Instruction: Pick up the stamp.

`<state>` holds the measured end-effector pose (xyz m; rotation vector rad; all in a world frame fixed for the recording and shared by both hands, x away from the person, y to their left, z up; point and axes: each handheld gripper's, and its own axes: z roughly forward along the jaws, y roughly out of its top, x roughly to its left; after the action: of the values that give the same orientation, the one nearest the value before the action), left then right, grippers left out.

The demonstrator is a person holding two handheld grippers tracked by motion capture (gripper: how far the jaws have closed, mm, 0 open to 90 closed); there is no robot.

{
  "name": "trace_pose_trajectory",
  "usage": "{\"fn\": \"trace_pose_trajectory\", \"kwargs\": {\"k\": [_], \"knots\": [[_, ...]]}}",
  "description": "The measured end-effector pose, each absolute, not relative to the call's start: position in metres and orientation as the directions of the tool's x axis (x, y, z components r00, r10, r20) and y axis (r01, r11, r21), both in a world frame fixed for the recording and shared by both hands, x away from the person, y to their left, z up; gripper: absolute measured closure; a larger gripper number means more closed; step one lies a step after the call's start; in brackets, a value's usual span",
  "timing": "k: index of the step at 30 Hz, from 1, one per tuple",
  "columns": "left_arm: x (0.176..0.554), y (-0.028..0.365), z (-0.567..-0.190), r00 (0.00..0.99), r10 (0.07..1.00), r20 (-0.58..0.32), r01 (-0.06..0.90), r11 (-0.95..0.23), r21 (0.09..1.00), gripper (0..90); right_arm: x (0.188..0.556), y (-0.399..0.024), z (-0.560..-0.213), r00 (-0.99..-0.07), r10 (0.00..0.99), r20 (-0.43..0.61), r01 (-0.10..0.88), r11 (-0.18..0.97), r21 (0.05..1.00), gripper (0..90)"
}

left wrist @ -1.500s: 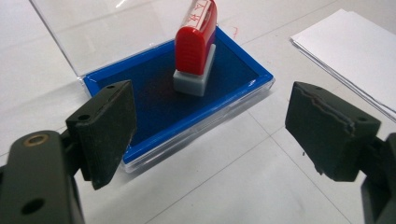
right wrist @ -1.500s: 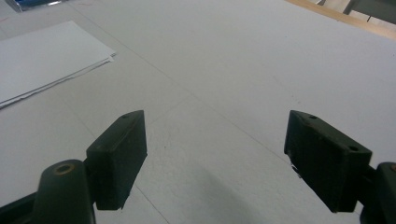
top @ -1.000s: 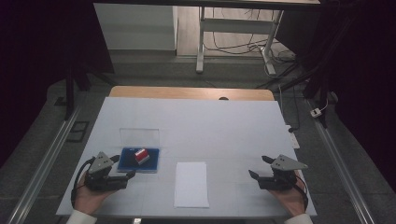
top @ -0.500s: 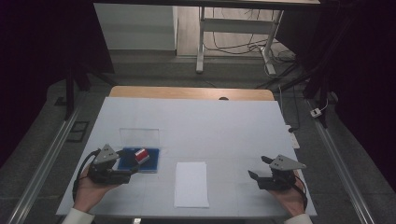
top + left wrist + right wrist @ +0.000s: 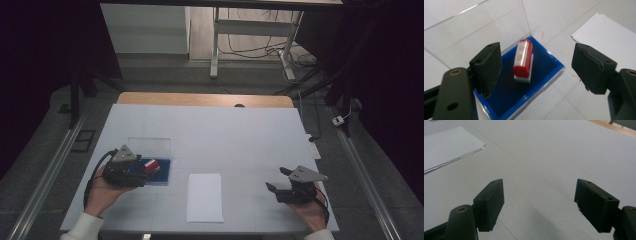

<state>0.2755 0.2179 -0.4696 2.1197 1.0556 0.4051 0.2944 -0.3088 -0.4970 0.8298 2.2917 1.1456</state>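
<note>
High view. Table (image 5: 240, 135): white top, a wooden edge along its far side, a faint grid of seams. Floor around it grey, with a metal rail down each side. Beyond the table, a white panel, the legs of a metal frame and loose cables; the room's edges were dark. Near the front left stood a blue tray (image 5: 161, 172) with a clear lid (image 5: 149, 146) raised behind it, and in the tray lay a red stamp (image 5: 151, 164). The left tool (image 5: 142, 172) was held at the tray's left end, close to the stamp. A stack of paper (image 5: 205, 197) lay front centre. The right tool (image 5: 277, 180) sat low at the front right, well apart from the paper.

Left gripper view. Left tool (image 5: 536, 65): jaws wide but just then closing, one either side of the stamp (image 5: 523, 60) and clear of it, nothing gripped. The stamp lay on its side on the tray's dark blue pad (image 5: 524, 85); the lid (image 5: 476, 32) stood behind, paper (image 5: 609, 35) to the right.

Right gripper view. Right tool (image 5: 539, 202): jaws wide, empty, over bare table (image 5: 554, 152); paper (image 5: 446, 145) at upper left.
</note>
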Motion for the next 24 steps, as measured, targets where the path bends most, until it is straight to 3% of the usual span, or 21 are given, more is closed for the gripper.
{"fn": "trace_pose_trajectory", "kwargs": {"k": [15, 24], "knots": [[0.302, 0.212, -0.478, 0.628, 0.777, -0.041, 0.606, -0.455, 0.652, 35.6, 0.295, -0.307, -0.500, -0.721, 0.682, -0.125, 0.320, 0.488, 0.812, 23.9], [0.308, 0.208, -0.484, 0.645, 0.764, -0.026, 0.601, -0.487, 0.634, 50.5, 0.295, -0.305, -0.501, -0.726, 0.676, -0.127, 0.321, 0.496, 0.807, 24.1]]}}
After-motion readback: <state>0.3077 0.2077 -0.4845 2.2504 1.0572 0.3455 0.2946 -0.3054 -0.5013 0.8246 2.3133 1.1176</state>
